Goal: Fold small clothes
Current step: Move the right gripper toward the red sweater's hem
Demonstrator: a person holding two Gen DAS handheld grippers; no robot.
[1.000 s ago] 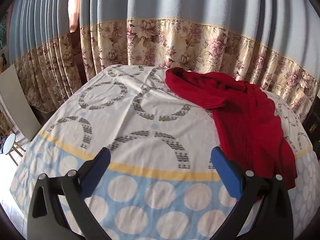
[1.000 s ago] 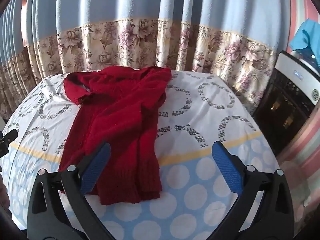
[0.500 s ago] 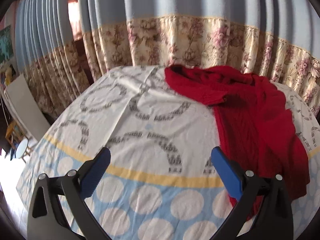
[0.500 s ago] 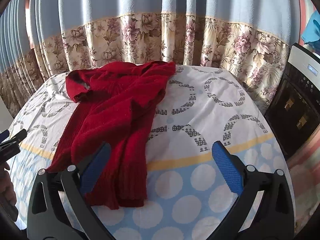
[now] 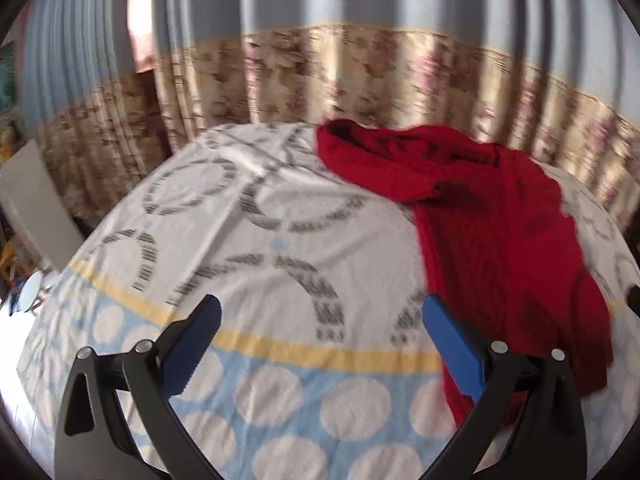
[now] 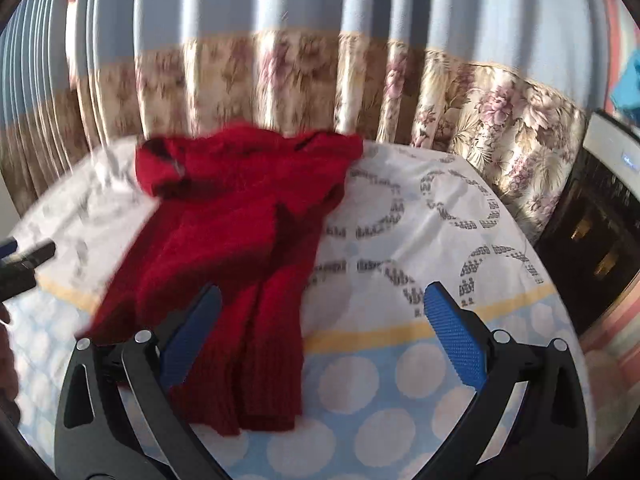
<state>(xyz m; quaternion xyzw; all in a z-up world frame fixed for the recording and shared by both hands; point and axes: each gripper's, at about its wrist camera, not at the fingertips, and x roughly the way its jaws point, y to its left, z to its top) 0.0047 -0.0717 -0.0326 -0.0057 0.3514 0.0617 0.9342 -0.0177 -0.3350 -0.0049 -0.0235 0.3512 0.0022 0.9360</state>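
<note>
Pleated blue curtain (image 5: 360,0) with a floral lower band hangs behind a table covered by a patterned cloth (image 5: 260,248): white with grey ring motifs at the far side, a yellow stripe, then pale blue with white dots at the near side. Red knitted garment (image 6: 248,240) lies crumpled and unfolded on the cloth; its long axis runs from the far edge of the table towards the near edge, collar and bunched sleeves at the far end beside the curtain, ribbed hem at the near end on the dotted band; in the left wrist view the garment (image 5: 500,232) occupies the right half of the table. Right gripper (image 6: 320,320): jaws spread wide, nothing between them, the left blue pad over the garment's lower part; contact with the knit cannot be told. Left gripper (image 5: 320,328): jaws likewise spread wide and empty, over bare cloth just beside the garment's edge. Dark appliance (image 6: 592,232) stands at the right of the table. Both views show motion blur.
</note>
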